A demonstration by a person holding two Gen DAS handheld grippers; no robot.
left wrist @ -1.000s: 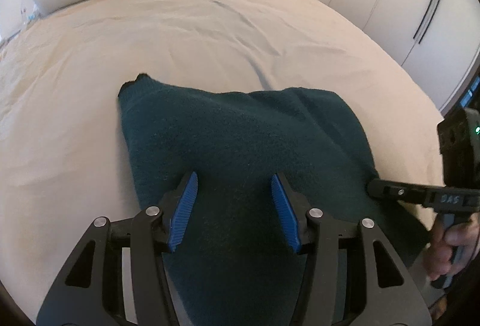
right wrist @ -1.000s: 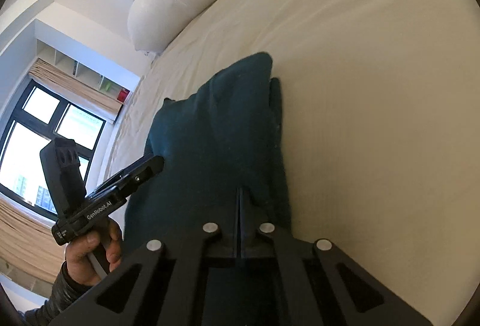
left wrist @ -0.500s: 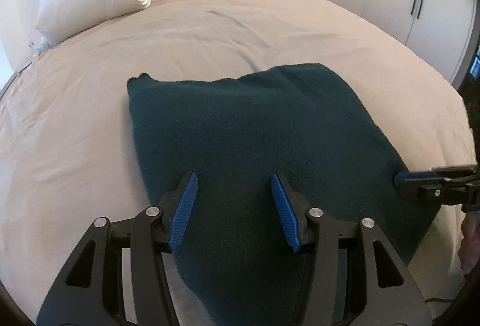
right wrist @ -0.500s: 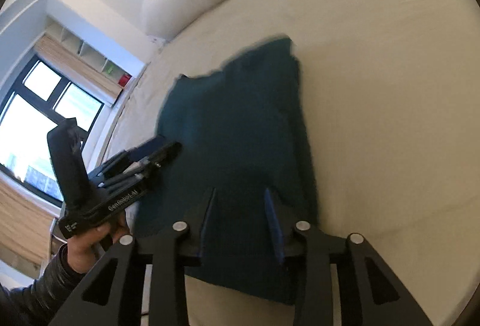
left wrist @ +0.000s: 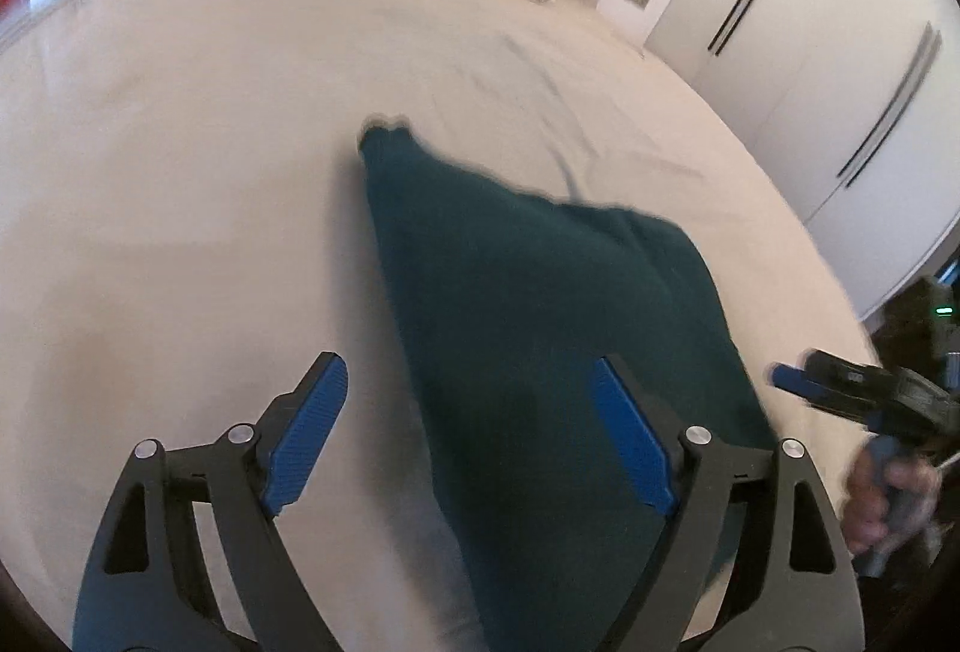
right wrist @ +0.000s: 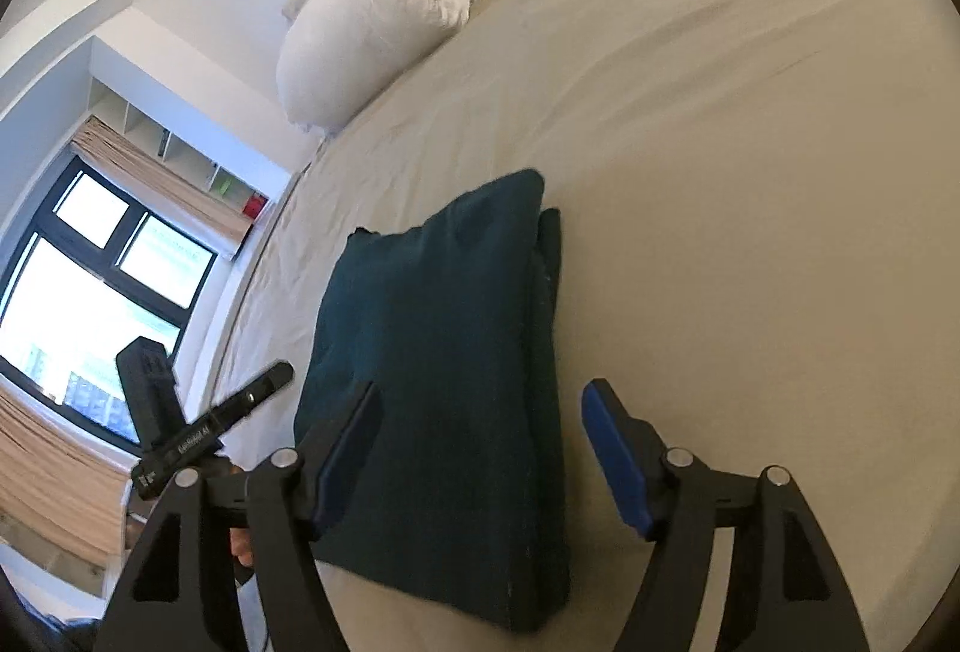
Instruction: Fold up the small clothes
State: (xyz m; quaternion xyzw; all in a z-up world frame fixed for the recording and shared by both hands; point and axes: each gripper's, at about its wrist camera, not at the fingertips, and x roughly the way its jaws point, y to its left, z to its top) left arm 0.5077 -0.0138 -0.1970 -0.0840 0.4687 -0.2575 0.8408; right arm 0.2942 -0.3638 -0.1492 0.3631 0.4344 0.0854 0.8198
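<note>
Both of your grippers have let their jaws swing wide since a second ago: your right gripper [right wrist: 480, 448], which was pressed together on the near edge of the cloth, now stands spread with nothing between its blue pads, and your left gripper [left wrist: 462, 439] has widened further from its earlier half-spread stance and slid toward the left side of the cloth.

Between and just beyond your right jaws lies the folded dark teal fleece garment [right wrist: 444, 352], flat on the bed, its layered edges stacked along the right side in your right wrist view. Neither right finger touches it as far as you can see; the left finger [right wrist: 348, 442] hangs over its near left part and the right finger [right wrist: 612, 454] over bare sheet just beside it.

From your left wrist view, the same garment [left wrist: 540, 328] runs from a pointed far corner down to the lower edge of the frame; your left gripper's right finger [left wrist: 630, 448] is over it, the left finger [left wrist: 306, 436] over the sheet. This view is blurred.

Your right gripper [left wrist: 798, 382] shows at the right edge of that view, near the cloth's side, held in your hand [left wrist: 882, 496].

Around it spreads the beige bed sheet [right wrist: 750, 141], with a white pillow [right wrist: 366, 33] by the padded headboard, white wardrobe doors [left wrist: 840, 69] to one side and a dark-framed window [right wrist: 90, 280] to the other.
</note>
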